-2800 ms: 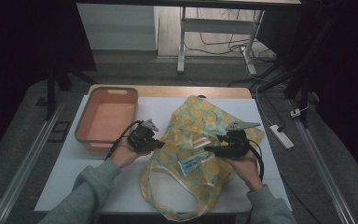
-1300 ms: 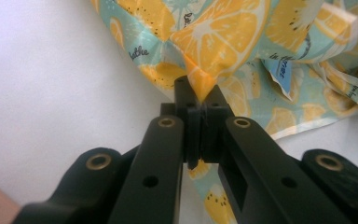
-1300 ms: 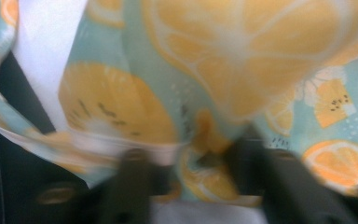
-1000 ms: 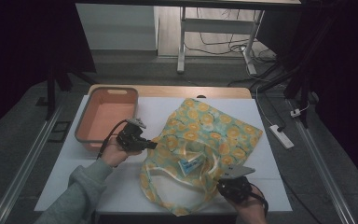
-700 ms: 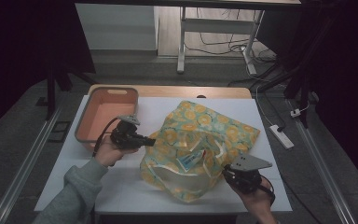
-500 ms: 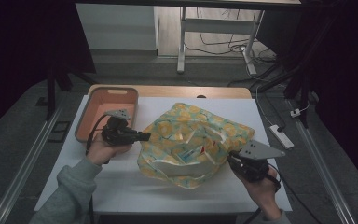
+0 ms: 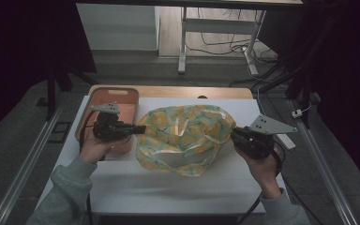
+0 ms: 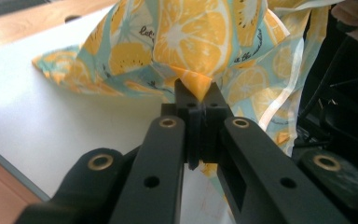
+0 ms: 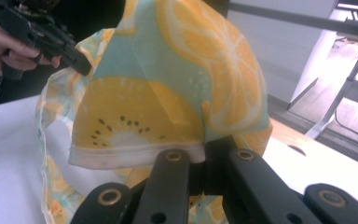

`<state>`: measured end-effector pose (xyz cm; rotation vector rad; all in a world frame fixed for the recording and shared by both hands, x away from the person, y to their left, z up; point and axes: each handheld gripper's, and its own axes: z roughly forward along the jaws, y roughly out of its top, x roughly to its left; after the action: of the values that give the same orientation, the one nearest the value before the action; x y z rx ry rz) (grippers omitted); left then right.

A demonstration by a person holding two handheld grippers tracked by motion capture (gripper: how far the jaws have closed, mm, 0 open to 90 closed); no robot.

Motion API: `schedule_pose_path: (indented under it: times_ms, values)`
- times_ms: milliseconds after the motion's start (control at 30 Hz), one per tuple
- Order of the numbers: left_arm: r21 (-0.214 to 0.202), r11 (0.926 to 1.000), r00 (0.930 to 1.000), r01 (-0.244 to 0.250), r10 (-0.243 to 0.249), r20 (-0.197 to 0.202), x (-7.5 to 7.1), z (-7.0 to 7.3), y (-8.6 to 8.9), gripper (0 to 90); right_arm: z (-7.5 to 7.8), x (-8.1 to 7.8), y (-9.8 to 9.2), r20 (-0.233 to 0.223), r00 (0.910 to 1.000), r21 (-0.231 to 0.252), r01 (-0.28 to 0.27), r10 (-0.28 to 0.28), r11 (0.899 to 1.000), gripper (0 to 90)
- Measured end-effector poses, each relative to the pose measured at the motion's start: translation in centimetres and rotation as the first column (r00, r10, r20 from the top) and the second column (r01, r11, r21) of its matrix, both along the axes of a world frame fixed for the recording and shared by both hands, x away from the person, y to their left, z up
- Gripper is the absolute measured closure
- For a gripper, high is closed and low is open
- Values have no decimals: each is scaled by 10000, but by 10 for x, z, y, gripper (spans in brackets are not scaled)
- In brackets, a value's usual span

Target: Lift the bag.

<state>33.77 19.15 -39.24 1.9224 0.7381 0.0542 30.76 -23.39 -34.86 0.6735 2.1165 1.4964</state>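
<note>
Two grippers share one load: a thin fabric bag [image 7: 183,138] printed with orange slices and kiwi halves on pale teal, with a white hem and pale straps. In the high view it hangs stretched between your hands over the middle of the white table [image 7: 168,187], bellied and creased, its lower folds sagging toward 6 o'clock.

Your left gripper [image 7: 142,129] sits at 9 o'clock of the bag, lying about level and pointing toward 3 o'clock, your hand wrapped under its body and the grey sleeve [image 7: 68,187] trailing down to 7 o'clock. In the left gripper view its jaws are closed tight on a pinched orange corner of the cloth, which fans out from the tips toward 12 o'clock.

Your right gripper [image 7: 233,135] is at 3 o'clock of the bag, pointing toward 9 o'clock, its grey plate tilted on top and the wrist coming up from 5 o'clock. In the right gripper view its jaws are clamped on the hemmed edge, the cloth doming above them.

An orange tray [image 7: 124,96] lies behind your left hand, at 10 o'clock of the bag.
</note>
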Motion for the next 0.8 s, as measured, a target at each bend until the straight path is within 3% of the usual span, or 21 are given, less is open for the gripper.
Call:
schedule_pose_path:
  times_ms: [267,367,500,567,667,767,800]
  values:
    - [-842,9964,9957,94,-16,924,-16,29,7,888,27,-3,-3,644,9979,776,-134,84,9969,896]
    - [-1123,9934,9898,222,-60,1424,-24,44,8,888,40,-2,-7,779,9968,1323,-256,153,9909,896]
    - [-1303,9908,9799,365,-99,1991,-30,60,6,888,53,2,-11,982,9951,1485,-9,-138,9889,896]
    - [-1357,9900,9781,387,-97,2081,-28,65,6,888,57,3,-13,1068,9941,1595,-4,-169,9872,896]
    - [-1323,9906,9818,352,-95,1899,-18,64,3,887,63,5,-14,1250,9918,1691,53,-268,9856,897]
    - [-1199,9927,9867,121,76,1624,-5,55,-2,887,58,15,-11,1196,9902,1239,573,-722,9906,896]
    - [-1195,9928,9888,39,139,1483,0,52,-3,887,55,21,-11,988,9918,1197,689,-810,9904,896]
